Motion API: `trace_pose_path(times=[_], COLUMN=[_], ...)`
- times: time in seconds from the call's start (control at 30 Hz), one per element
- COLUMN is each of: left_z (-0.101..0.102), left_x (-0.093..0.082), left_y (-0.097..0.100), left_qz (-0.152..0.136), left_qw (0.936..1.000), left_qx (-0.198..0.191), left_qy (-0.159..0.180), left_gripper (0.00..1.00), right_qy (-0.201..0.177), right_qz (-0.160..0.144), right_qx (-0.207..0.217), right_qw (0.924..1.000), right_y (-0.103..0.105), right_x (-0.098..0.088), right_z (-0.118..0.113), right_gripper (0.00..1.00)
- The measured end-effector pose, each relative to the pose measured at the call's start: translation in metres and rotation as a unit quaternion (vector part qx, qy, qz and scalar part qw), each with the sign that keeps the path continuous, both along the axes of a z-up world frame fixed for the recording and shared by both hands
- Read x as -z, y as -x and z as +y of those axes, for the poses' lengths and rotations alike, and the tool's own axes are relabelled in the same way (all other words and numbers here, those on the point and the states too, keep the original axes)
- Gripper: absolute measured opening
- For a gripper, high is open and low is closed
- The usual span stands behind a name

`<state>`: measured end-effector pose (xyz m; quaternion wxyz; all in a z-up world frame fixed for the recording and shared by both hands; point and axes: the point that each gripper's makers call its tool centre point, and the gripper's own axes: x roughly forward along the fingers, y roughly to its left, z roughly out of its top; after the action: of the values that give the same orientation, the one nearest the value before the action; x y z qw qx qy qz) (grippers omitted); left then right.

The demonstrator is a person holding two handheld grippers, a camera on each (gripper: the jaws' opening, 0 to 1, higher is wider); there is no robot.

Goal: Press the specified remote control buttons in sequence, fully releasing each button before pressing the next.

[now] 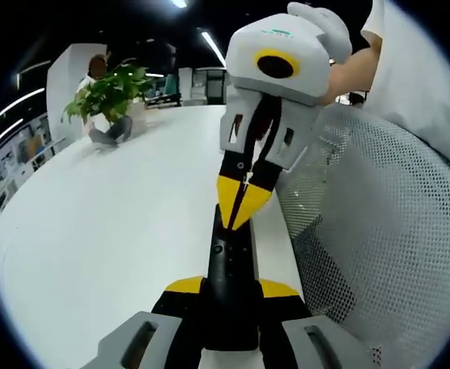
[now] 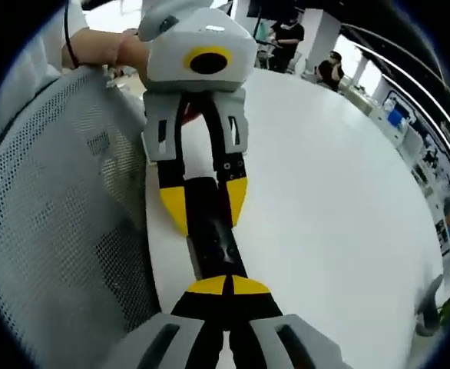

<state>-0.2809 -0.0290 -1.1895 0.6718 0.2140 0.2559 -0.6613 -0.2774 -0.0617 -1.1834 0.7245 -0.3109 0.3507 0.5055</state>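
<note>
**Remote clamped, tips on the buttons — press clean**

Your left tongs (image 1: 233, 288) are closed round the near end of the remote (image 1: 231, 257), holding it over the bench (image 1: 110, 254) edge, beside the mesh chair back (image 1: 378, 254). Your right tongs (image 1: 242, 201) have tips closed together, nothing gripped, tip touching or just above the remote's top face; can't tell which.

Press w/ tip straight down, one btn only, then lift fully clear before next. Keep left grip steady, no twist.

Remote's long axis runs along the bench edge, from left tongs toward right tongs; btn face up.
</note>
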Motion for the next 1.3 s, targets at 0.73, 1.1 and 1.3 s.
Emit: trace_pose_path(times=[0.73,1.1,1.3], left_z=[0.000,0.001,0.000], left_x=[0.000,0.000,-0.001], left_y=[0.000,0.000,0.000], left_qz=[0.002,0.003,0.002], left_qw=[1.0000,1.0000,1.0000], left_qx=[-0.002,0.002,0.001], left_qy=[0.000,0.002,0.002], left_gripper=[0.24,0.24,0.24], right_qy=[-0.011,0.061,0.036], right_qz=[-0.008,0.017,0.029], right_qx=[-0.080,-0.037,-0.007], right_qw=[0.9967,0.9973,0.9989], right_y=[0.004,-0.001,-0.002], right_x=[-0.003,0.001,0.000], right_z=[0.013,0.013,0.011], right_gripper=[0.00,0.00,0.00])
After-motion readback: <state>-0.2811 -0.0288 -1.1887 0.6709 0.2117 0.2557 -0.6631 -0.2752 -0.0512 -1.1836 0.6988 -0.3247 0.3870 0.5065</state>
